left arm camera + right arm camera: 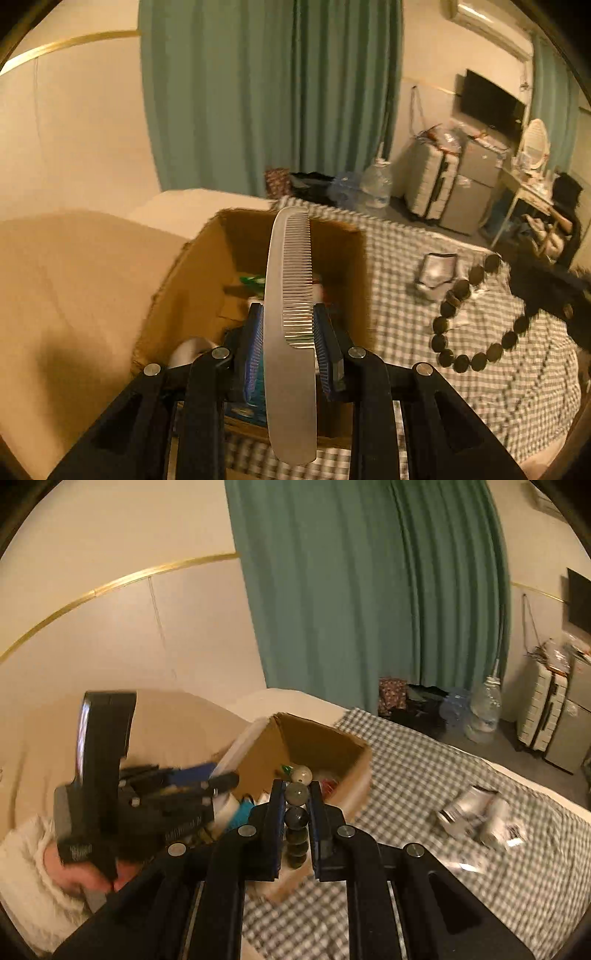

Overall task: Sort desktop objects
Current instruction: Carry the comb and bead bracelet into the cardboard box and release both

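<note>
Cardboard box point(325, 749), set on the checked bedcover point(424, 775), is already part-filled with small items. Left gripper point(290, 332) jaws are closed on a metal comb point(290, 295), held upright above the box. Right gripper point(297, 812) jaws are pinched on a bead bracelet point(296, 812) near the box rim. Crumpled silver packets point(476, 812) are left on the bed, it seems; crowding of the two grippers over the box is judged the main hindrance.

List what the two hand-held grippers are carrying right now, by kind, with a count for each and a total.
Metal comb, in the left hand-held gripper: 1
Bead bracelet, in the right hand-held gripper: 1
Total: 2
</note>
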Demonstrator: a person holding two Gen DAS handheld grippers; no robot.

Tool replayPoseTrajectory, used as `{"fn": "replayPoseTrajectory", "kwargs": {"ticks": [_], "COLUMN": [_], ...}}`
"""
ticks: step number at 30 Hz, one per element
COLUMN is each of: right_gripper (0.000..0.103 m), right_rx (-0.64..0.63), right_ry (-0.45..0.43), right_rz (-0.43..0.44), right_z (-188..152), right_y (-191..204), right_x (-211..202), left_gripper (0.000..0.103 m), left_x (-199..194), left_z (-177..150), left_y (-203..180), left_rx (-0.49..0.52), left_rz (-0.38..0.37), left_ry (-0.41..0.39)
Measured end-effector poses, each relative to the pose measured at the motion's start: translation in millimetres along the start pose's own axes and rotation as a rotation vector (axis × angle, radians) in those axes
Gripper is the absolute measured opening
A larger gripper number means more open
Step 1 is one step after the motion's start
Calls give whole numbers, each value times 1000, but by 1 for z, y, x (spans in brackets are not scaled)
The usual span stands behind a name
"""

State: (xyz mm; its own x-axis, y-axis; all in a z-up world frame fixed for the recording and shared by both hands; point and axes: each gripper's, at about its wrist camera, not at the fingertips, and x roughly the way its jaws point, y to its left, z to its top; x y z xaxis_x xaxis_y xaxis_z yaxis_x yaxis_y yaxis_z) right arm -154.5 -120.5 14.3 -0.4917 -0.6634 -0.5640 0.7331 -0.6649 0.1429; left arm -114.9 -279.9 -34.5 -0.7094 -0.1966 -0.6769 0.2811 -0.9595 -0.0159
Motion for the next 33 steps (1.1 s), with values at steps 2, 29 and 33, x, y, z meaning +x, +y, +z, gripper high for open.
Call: {"fn": "replayPoseTrajectory", "kwargs": {"ticks": [2, 29, 33], "right_gripper": [11, 65, 66], "right_rx": [-9, 280, 348], "right_ry": [39, 72, 79], "right_rz": [0, -372, -458], "right_z": [8, -91, -141], "right_y": [7, -160, -184], "right_x": [28, -58, -95], "left_gripper": [26, 95, 99], "left_x": [15, -7, -14], "left_z": [-1, -48, -68], "left_y": [11, -62, -124], "left_rx": [-6, 30, 97], "left_rz": [19, -87, -174], "left_ry": [25, 14, -16]}}
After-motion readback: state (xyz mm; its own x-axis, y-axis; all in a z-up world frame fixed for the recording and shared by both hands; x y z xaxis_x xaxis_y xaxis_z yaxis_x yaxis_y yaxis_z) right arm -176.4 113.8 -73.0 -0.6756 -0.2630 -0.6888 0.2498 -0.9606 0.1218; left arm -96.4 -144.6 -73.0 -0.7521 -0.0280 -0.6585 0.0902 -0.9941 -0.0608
